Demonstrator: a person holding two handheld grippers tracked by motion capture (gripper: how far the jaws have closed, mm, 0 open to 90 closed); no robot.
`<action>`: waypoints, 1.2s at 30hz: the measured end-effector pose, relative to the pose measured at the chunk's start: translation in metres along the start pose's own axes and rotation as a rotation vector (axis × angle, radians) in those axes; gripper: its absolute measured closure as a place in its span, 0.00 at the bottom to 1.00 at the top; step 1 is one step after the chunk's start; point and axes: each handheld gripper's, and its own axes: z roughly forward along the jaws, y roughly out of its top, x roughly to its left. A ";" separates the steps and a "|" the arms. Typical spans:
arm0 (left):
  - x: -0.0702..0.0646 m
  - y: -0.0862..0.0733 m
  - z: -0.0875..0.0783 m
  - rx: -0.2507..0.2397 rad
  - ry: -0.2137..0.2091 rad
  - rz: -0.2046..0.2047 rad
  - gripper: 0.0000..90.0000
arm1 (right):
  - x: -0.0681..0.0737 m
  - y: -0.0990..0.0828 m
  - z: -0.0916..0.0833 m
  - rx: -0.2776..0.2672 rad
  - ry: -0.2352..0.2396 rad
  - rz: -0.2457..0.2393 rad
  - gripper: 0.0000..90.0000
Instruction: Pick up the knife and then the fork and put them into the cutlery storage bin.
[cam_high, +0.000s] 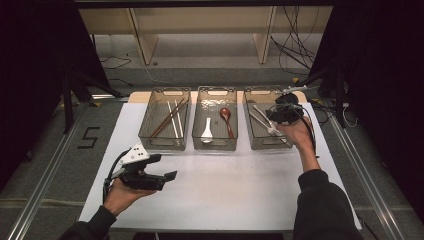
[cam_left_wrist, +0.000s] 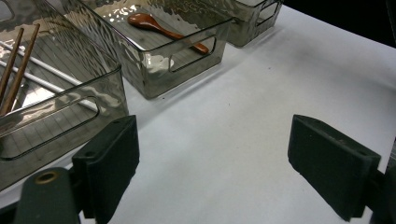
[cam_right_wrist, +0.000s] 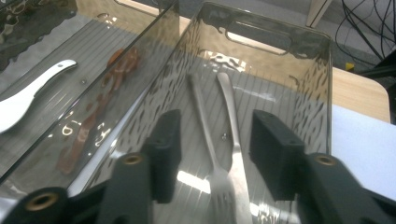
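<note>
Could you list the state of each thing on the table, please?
right gripper: open above the forks, holding nothing.
left gripper: open over bare table, empty.
forks: flat in the right bin.
brown spoon: flat in the middle bin.
white spoon: flat in the middle bin.
chopsticks: lying in the left bin.

Smoky grey trays (cam_high: 165, 141) on a white bench (cam_high: 225, 185)

Silver forks (cam_right_wrist: 219, 154) lie on ribbed grey plastic; brown chopsticks (cam_high: 167, 120), a white spoon (cam_high: 207, 131) and a reddish-brown spoon (cam_high: 226, 117) fill the others. Both grippers are black.
</note>
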 end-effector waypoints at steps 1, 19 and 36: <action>0.000 0.000 0.000 -0.001 -0.001 -0.001 0.18 | 0.000 -0.001 -0.002 -0.001 0.011 0.010 0.56; 0.001 0.001 0.000 -0.009 -0.005 -0.015 0.18 | 0.037 -0.034 -0.050 -0.153 0.211 0.065 0.37; 0.002 0.002 0.001 -0.010 -0.007 -0.022 0.18 | 0.072 -0.063 -0.072 -0.203 0.312 0.038 0.33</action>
